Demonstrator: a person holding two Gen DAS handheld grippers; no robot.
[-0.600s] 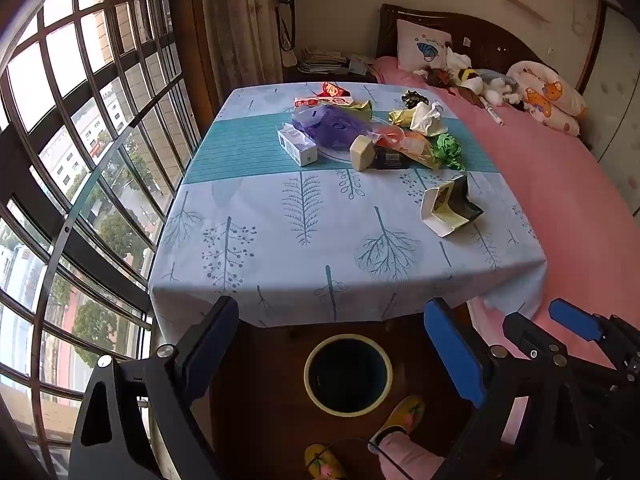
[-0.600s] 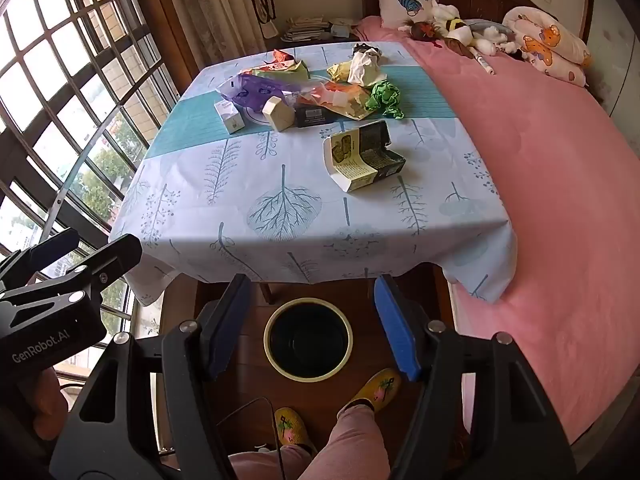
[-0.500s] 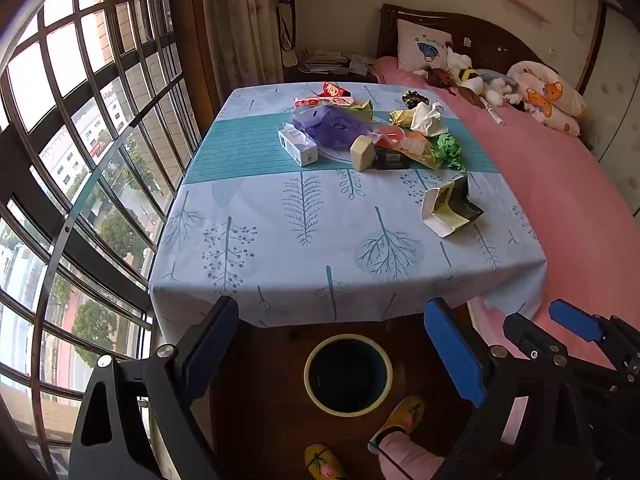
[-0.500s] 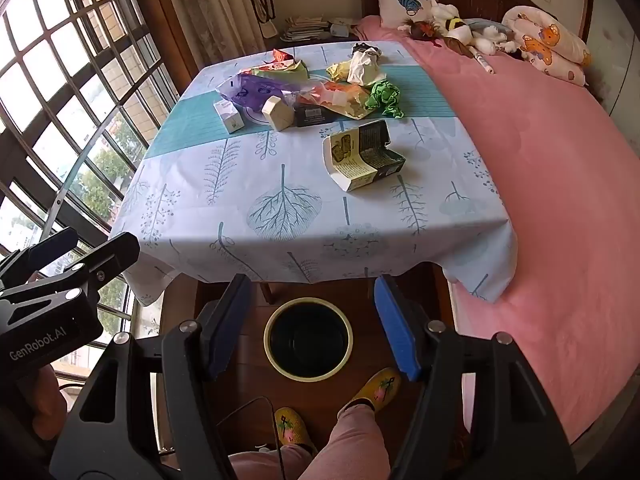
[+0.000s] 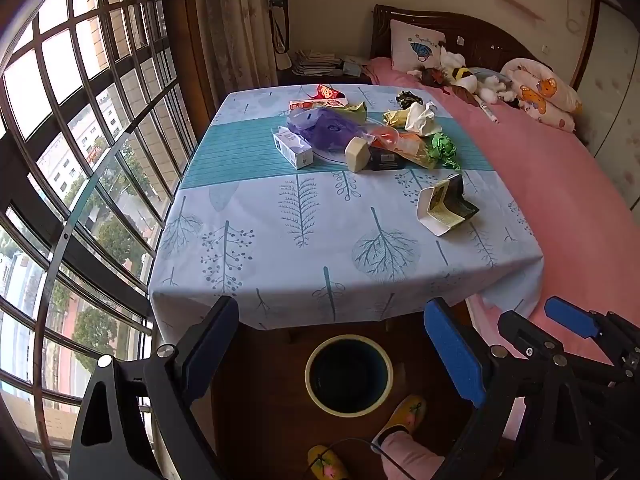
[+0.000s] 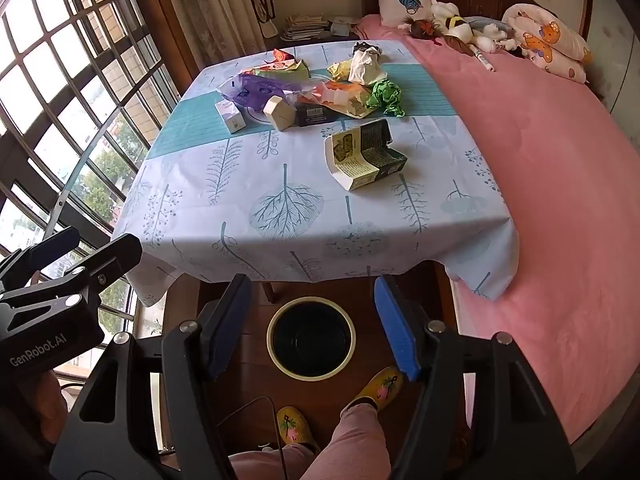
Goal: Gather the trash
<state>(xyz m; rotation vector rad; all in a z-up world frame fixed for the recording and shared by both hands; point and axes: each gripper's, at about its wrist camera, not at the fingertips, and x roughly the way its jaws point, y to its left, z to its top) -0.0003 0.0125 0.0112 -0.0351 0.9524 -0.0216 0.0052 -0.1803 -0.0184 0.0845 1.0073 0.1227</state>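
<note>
Left gripper (image 5: pixel 332 360) is hanging spread wide, nothing between its blue pads (image 5: pixel 454 352), tilting down over the floor. Right gripper (image 6: pixel 310 322) is also standing open and empty, jaws a bit narrower than the left's. The bin (image 5: pixel 349 376) is sitting on the wood floor directly between and just beyond the fingers of each gripper, dark inside, pale rim; in the right view the bin (image 6: pixel 311 338) is showing the same way.

Beyond the bin, the table (image 5: pixel 280 264) in a tree-print cloth is filling the middle of both views. Trash is lying well ahead of both grippers:
- open carton (image 6: pixel 366 154), nearest, ahead and slightly right of the right gripper, lying alone on the cloth
- small white box (image 5: pixel 292 148) ahead-left, on the teal stripe
- beige box (image 5: pixel 357 153) just beside a black box (image 5: pixel 386 159)
- purple bag (image 5: pixel 326 128) behind them, touching the pile
- green wad (image 5: pixel 444 150) and white tissue (image 5: pixel 420 118) ahead-right, far side
- red wrapper (image 5: pixel 326 91) at the far edge

Pink bed (image 6: pixel 552 200) is running along the right of the table. Window (image 5: pixel 60 120) is on the left. A person's yellow slippers (image 6: pixel 380 386) and pink trouser leg are showing below the right gripper, near the bin.
</note>
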